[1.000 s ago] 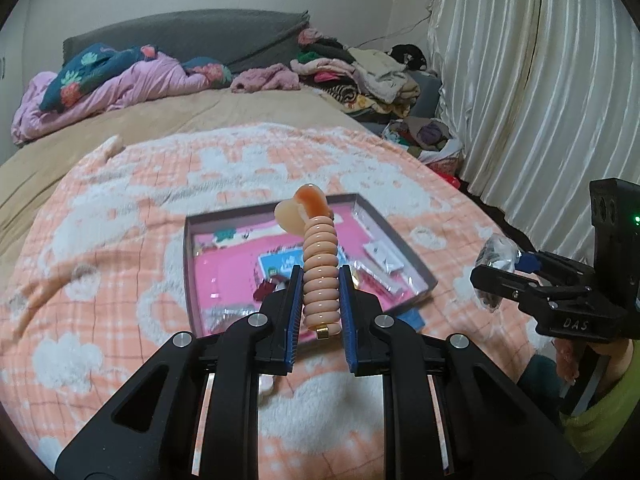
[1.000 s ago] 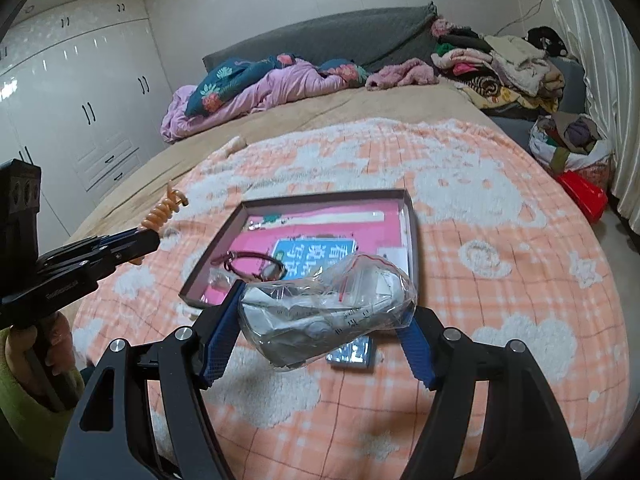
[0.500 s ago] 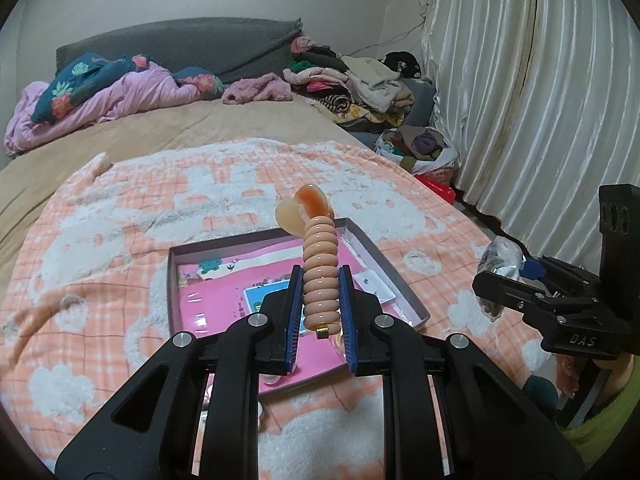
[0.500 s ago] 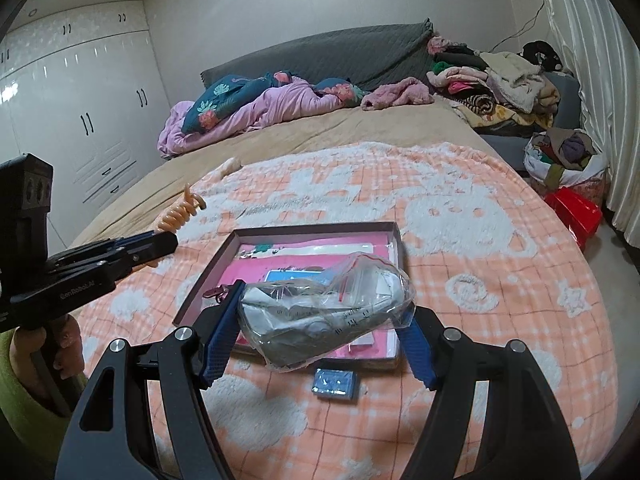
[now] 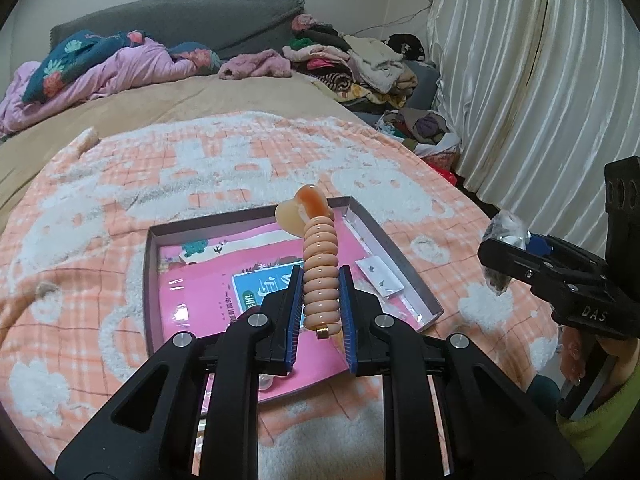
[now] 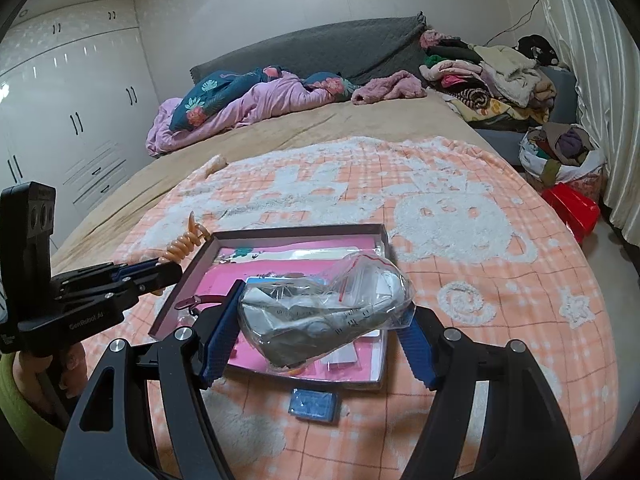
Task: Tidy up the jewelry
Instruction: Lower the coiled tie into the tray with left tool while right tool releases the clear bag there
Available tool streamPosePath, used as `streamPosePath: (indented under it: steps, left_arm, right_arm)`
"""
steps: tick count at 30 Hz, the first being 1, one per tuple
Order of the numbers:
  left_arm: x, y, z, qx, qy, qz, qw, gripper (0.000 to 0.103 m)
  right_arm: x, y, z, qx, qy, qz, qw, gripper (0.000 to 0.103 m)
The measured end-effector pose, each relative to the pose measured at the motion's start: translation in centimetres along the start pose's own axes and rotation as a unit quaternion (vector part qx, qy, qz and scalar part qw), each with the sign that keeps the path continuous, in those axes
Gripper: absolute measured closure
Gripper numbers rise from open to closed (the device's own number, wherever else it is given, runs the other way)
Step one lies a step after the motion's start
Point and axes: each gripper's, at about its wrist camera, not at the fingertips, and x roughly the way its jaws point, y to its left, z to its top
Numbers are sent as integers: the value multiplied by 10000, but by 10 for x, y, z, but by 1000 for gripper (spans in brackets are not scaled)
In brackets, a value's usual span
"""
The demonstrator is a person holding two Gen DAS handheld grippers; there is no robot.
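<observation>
My left gripper (image 5: 320, 300) is shut on a peach spiral hair tie (image 5: 319, 264) with a heart charm, held upright above the near edge of a shallow box (image 5: 400, 256) with a pink lining. My right gripper (image 6: 320, 320) is shut on a clear zip bag (image 6: 324, 312) stuffed with grey items, held over the box (image 6: 296, 234). The left gripper (image 6: 160, 274) with the hair tie (image 6: 184, 244) shows at the left of the right wrist view. The right gripper (image 5: 496, 256) with the bag (image 5: 506, 228) shows at the right of the left wrist view.
The box lies on an orange and white blanket (image 6: 460, 216) on a bed. Small packets and a dark red bracelet (image 6: 200, 302) lie in the box. A small blue packet (image 6: 314, 404) lies on the blanket in front of it. Clothes pile (image 6: 492, 68) and curtain (image 5: 540, 80) stand at the right.
Both grippers have drawn back and risen a little, so the box sits lower and nearer in both views. Each keeps its hold.
</observation>
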Motion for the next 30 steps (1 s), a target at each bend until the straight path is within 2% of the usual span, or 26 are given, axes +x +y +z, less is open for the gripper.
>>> streamPosePath:
  steps: [17,24,30]
  left_arm:
    - [38,12,-13,-124,379,-55,9992,93]
    - [54,6,-19,-31,575,-107,9983,93]
    - [65,8,-21,30,687,10,9976,92]
  right_arm:
    - [42,-8,-8,-28,272,53,9996,33]
    - [54,-18,-7,-41,286,-75,9996,33]
    - [63,-23,-10,-182,379,-98,9991,33]
